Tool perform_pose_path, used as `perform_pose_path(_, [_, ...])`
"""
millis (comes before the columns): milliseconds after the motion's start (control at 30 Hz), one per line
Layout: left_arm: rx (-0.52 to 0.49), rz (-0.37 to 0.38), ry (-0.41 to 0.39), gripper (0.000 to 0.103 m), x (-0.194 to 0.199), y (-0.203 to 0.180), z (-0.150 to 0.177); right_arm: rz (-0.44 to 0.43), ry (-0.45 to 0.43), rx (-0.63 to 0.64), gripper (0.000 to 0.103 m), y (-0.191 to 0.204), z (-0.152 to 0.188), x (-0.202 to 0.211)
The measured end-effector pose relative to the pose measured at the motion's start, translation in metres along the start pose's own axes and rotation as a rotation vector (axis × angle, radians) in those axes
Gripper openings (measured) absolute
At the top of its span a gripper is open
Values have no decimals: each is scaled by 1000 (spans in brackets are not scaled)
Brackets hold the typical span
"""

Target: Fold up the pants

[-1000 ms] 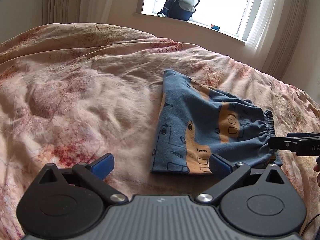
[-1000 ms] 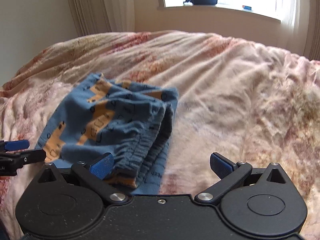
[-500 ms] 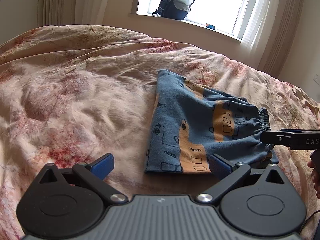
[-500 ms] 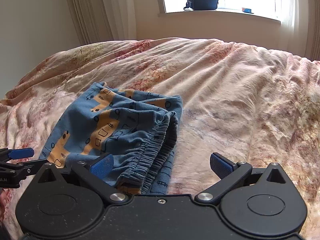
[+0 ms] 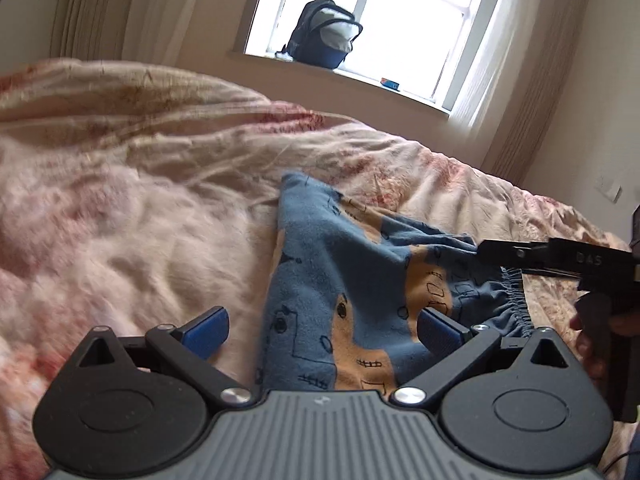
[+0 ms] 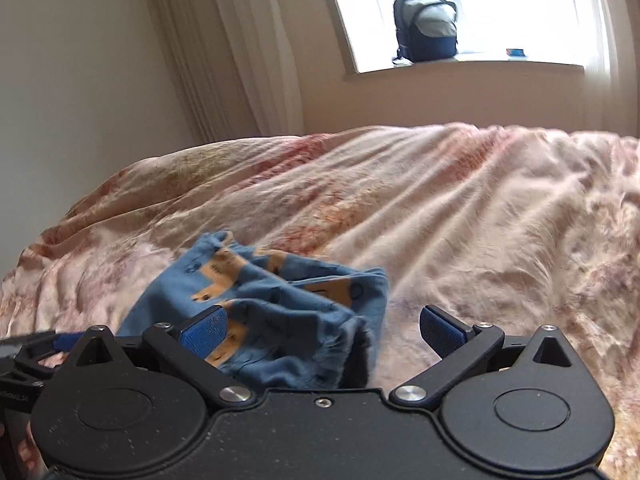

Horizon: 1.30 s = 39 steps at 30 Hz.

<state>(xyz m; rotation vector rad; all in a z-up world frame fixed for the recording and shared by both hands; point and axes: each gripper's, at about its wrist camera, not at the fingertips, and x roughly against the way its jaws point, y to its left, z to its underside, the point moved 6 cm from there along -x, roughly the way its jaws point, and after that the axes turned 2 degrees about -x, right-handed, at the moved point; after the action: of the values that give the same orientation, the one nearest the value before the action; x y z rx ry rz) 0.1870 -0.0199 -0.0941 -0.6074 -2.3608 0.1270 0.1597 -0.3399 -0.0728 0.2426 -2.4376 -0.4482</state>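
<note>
The blue pants with orange prints (image 5: 352, 280) lie folded in a small bundle on the bed, elastic waistband (image 5: 516, 304) at the right in the left wrist view. They also show in the right wrist view (image 6: 280, 300), waistband end nearest the camera. My left gripper (image 5: 324, 328) is open and empty, its blue pads wide apart just above the near edge of the pants. My right gripper (image 6: 324, 324) is open and empty over the waistband end. One finger of the right gripper (image 5: 552, 256) shows from the side at the right of the left wrist view.
The pants rest on a rumpled pink floral duvet (image 5: 140, 208) that covers the whole bed (image 6: 500, 220). A dark backpack (image 5: 326, 32) stands on the windowsill behind. Curtains hang beside the window (image 6: 240, 60).
Both grippers have tilted up and drawn back, so the window sits lower in both views. The pants stay folded on the bed. Both grippers stay open.
</note>
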Motion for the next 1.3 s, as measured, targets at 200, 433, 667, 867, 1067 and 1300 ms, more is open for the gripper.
perform_pose_path(200, [38,-15,36,67,-6,11,6,-68,37,-141,68,-21,-6,-25])
perform_pose_path(433, [5,-7,41,20,-1,3,1,-58,57,-111,23,-13,-3,-28])
perform_pose_path(667, [-61,-25,-67,18,17,-8,-26,5,-99,157,10,39,-32,-3])
perform_pose_path(867, [-57,-82,-171,18,16,4,-63,4,-179,224,10,61,-78,-10])
perform_pose_path(1067, [53,-124,3,36,-19,31,-32,64,-26,219,23,52,-66,-66])
perform_pose_path(1300, [94,-128,-53,91,18,31,-33,80,-102,184,72,53,-44,-15])
